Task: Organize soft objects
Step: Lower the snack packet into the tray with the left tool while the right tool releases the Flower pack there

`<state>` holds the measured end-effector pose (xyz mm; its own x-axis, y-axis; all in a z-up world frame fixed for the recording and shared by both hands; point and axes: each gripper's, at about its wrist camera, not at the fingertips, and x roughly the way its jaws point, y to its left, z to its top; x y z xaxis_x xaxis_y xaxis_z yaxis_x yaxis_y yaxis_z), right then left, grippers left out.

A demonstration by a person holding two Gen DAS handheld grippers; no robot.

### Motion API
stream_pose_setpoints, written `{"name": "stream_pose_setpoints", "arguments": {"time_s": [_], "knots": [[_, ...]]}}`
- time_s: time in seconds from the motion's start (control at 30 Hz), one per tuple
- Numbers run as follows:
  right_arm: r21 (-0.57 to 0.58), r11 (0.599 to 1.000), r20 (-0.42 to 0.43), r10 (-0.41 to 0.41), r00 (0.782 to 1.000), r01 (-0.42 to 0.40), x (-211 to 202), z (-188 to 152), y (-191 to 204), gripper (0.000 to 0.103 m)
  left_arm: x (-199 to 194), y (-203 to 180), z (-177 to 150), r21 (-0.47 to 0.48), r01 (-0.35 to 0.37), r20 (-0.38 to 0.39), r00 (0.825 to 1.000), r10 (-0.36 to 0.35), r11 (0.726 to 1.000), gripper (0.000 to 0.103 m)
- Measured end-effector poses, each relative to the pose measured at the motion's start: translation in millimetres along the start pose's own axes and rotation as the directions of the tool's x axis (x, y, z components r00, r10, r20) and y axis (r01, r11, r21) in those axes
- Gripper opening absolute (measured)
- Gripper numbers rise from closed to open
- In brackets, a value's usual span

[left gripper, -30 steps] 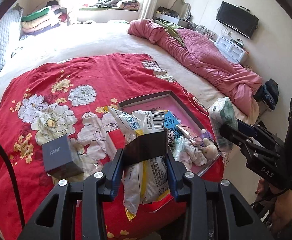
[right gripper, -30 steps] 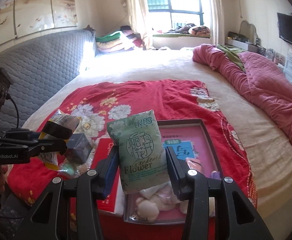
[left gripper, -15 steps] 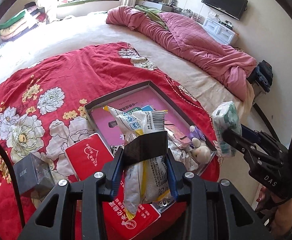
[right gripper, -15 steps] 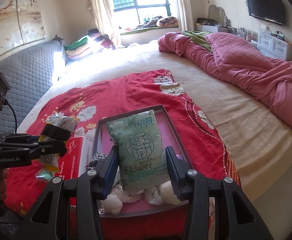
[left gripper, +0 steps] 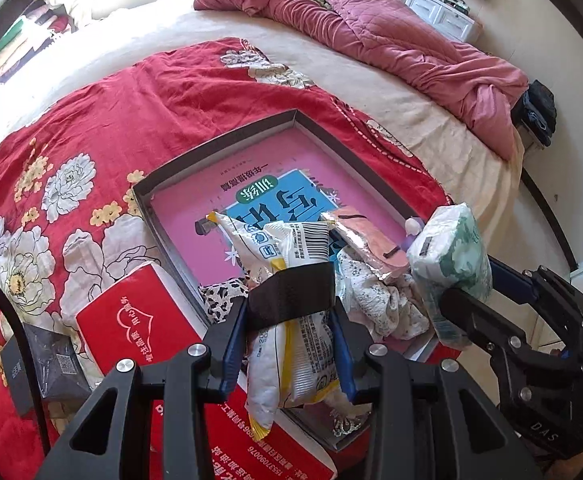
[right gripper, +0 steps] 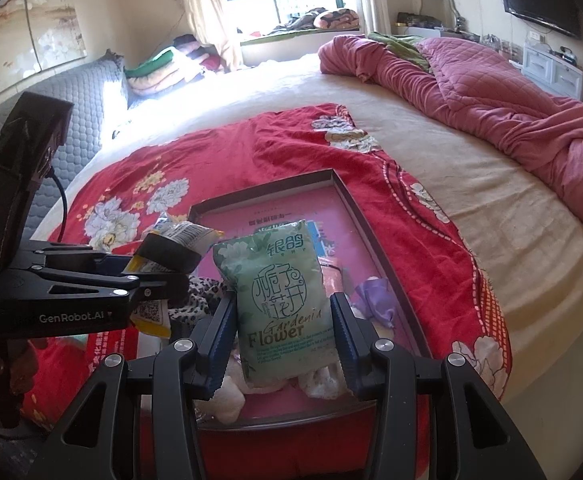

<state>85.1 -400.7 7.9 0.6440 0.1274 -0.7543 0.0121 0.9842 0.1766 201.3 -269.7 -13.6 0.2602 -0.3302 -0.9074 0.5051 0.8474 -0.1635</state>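
Left gripper [left gripper: 291, 344] clamps white-yellow snack bag [left gripper: 295, 364]; right gripper [right gripper: 283, 332] clamps green tissue pack [right gripper: 281, 300]. Both hang above near edge of tray [right gripper: 375, 240] on red floral cloth [left gripper: 139, 112].

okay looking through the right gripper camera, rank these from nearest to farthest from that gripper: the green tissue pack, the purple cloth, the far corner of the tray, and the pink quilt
1. Green tissue pack: clamped in the right hand-held gripper.
2. Purple cloth: just beyond, lying at the tray's right side.
3. Tray's far corner: farther up the red floral blanket.
4. Pink quilt: farthest, heaped at the bed's far right.
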Motion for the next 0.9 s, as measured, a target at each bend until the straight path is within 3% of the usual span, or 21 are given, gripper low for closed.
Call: {"name": "stream_pose_setpoints", "arguments": {"time_s": [0.3, 0.9], "knots": [[-0.019, 1.0, -0.044, -0.012, 0.999, 0.011, 21.9, -6.8, 4.0, 0.048, 24.9, 6.0, -1.0, -0.023, 0.008, -0.056, 0.998, -0.009, 1.0, 0.039], [-0.046, 0.996, -0.082, -0.082, 0.993, 0.078, 55.6, -13.3, 2.6, 0.05, 28.4, 7.1, -2.7, -0.019, 0.016, -0.066, 0.998, -0.017, 1.0, 0.039]]}}
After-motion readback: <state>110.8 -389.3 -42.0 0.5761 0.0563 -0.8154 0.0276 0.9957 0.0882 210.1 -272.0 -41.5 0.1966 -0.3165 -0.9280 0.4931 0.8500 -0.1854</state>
